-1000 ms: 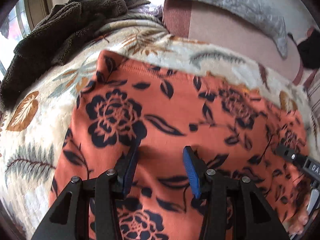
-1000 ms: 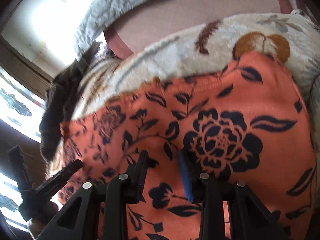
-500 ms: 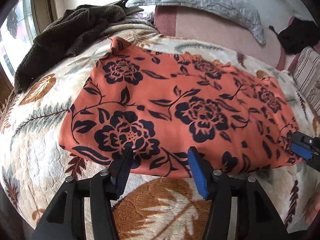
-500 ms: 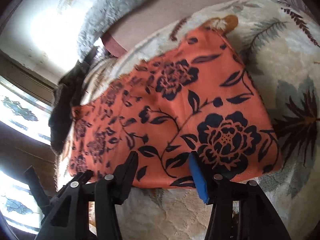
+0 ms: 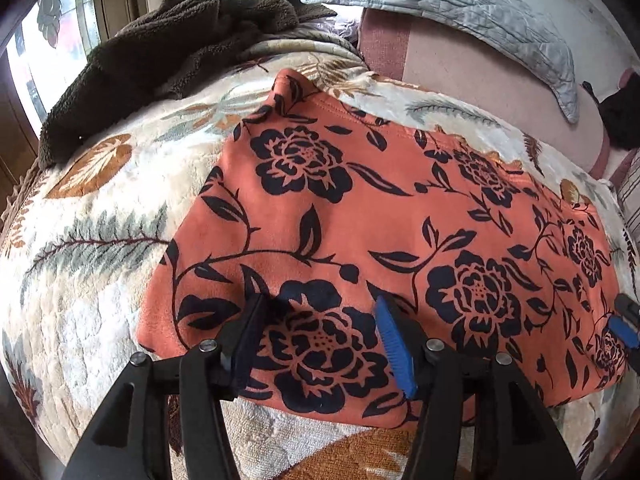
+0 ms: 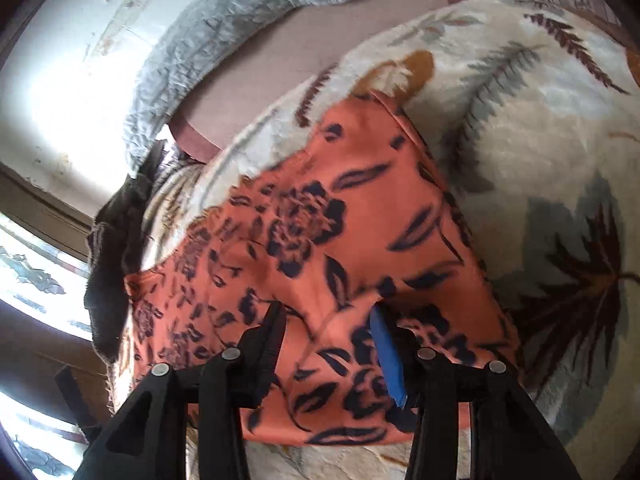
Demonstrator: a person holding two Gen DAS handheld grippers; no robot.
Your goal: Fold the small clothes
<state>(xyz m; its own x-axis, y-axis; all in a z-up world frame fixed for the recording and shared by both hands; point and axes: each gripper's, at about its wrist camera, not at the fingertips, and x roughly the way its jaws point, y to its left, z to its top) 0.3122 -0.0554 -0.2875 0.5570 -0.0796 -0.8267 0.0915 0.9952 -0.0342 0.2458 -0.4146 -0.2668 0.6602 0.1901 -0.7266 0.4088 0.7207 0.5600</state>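
Both claws have come forward since half a second ago: their fingers, which hung just short of the near edge of the orange floral garment [image 5: 360, 216], now reach in over that edge.

Left wrist view: the orange floral garment lies spread flat on the leaf-patterned blanket [image 5: 92, 248], its long side running across the view. The left claw [image 5: 320, 340] stands open above the garment's near edge, its two fingers well apart over a large dark flower, with nothing between them; I cannot tell whether the tips touch the cloth. Beyond the garment's far left corner a dark brown fleece [image 5: 168, 48] is heaped on the blanket. Beyond the garment's far edge runs a pink mattress [image 5: 472, 80], with a grey quilted cover [image 5: 460, 4] draped over it. At the garment's near right corner the blue-padded tip of the right claw [image 5: 624, 326] shows at the edge of the view.

Right wrist view: the picture is blurred. The garment [image 6: 340, 220] lies on the same blanket [image 6: 540, 140], narrowing away from the camera. The right claw [image 6: 328, 344] is open, its fingers apart over the garment's near right end, and holds nothing. Past the garment's far end sits the brown fleece [image 6: 108, 280], and beyond the garment's far side the grey quilted cover [image 6: 224, 36] lies along the pink mattress [image 6: 304, 36].
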